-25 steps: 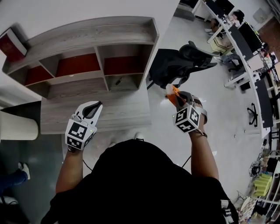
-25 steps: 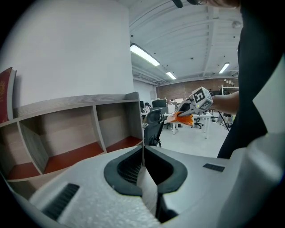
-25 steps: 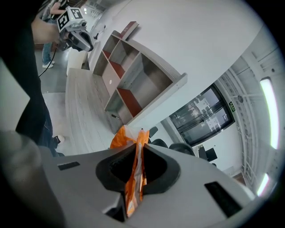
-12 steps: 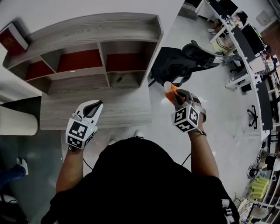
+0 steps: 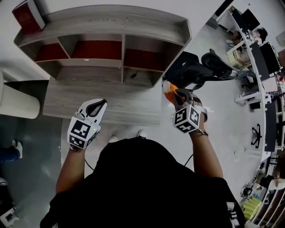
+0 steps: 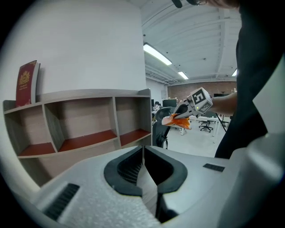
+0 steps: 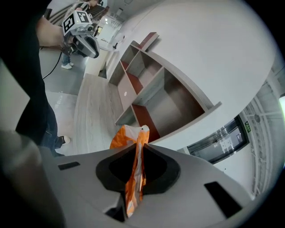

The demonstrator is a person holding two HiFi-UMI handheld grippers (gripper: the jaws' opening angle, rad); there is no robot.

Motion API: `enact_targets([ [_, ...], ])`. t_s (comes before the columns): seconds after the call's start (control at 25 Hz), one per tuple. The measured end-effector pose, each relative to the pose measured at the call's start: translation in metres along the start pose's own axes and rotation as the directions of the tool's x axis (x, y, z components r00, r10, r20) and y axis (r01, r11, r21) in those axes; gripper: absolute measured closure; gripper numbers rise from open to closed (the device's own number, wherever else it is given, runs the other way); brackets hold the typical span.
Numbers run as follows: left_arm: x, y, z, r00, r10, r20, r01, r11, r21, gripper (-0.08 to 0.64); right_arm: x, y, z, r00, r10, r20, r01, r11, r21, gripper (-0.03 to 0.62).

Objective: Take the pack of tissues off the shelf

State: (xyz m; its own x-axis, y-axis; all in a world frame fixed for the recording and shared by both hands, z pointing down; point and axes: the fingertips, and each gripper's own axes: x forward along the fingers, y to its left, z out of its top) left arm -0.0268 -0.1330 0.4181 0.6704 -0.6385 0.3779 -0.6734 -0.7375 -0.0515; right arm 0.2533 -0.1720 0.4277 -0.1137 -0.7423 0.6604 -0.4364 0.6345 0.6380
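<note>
My right gripper (image 5: 174, 94) is shut on an orange and white pack of tissues (image 5: 168, 92), held in the air off the right end of the wooden shelf unit (image 5: 107, 20). Between the closed jaws the tissue pack (image 7: 133, 164) is pinched flat, its top sticking out. The same tissue pack (image 6: 180, 120) shows far off in the left gripper view. My left gripper (image 5: 96, 106) hangs over the wooden desk (image 5: 80, 100), its jaws together with nothing between them. The shelf compartments (image 6: 84, 129) look empty.
A dark red book (image 5: 27, 13) stands on the shelf's top left. A black office chair (image 5: 200, 73) sits right of the shelf. A white bin (image 5: 15, 102) stands left of the desk. Office desks with monitors (image 5: 262, 58) line the far right.
The head view has swung, so the shelf now sits higher and more central. Both grippers keep about the same pose; the right one still holds the tissue pack.
</note>
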Motion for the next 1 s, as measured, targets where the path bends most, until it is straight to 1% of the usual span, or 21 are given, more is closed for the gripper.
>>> enact_targets([
  [0.2,-0.021,0.009,-0.020,0.999,0.045,-0.009,-0.045,0.997,-0.055,0.531,0.022,0.016,0.036,0.998,0.037,0.048,-0.034,0.998,-0.061,0.566],
  [0.44,-0.051,0.021,-0.049,0.989,0.142,-0.027,-0.145,0.983,-0.115,0.531,0.057,0.046,0.086,0.985,0.140,0.104,-0.124,0.981,-0.148,0.568],
  [0.6,-0.075,0.033,-0.067,0.978,0.201,-0.049,-0.207,0.965,-0.163,0.531,0.076,0.069,0.117,0.971,0.202,0.128,-0.172,0.963,-0.208,0.568],
  [0.72,-0.089,0.040,-0.081,0.971,0.231,-0.067,-0.240,0.951,-0.194,0.531,0.092,0.086,0.141,0.961,0.241,0.136,-0.203,0.948,-0.247,0.566],
  [0.88,-0.107,0.049,-0.096,0.958,0.272,-0.088,-0.285,0.931,-0.227,0.531,0.119,0.117,0.157,0.942,0.306,0.139,-0.258,0.924,-0.283,0.568],
  [1.0,-0.118,0.052,-0.116,0.950,0.291,-0.113,-0.311,0.917,-0.251,0.531,0.136,0.144,0.168,0.929,0.343,0.135,-0.290,0.906,-0.308,0.568],
])
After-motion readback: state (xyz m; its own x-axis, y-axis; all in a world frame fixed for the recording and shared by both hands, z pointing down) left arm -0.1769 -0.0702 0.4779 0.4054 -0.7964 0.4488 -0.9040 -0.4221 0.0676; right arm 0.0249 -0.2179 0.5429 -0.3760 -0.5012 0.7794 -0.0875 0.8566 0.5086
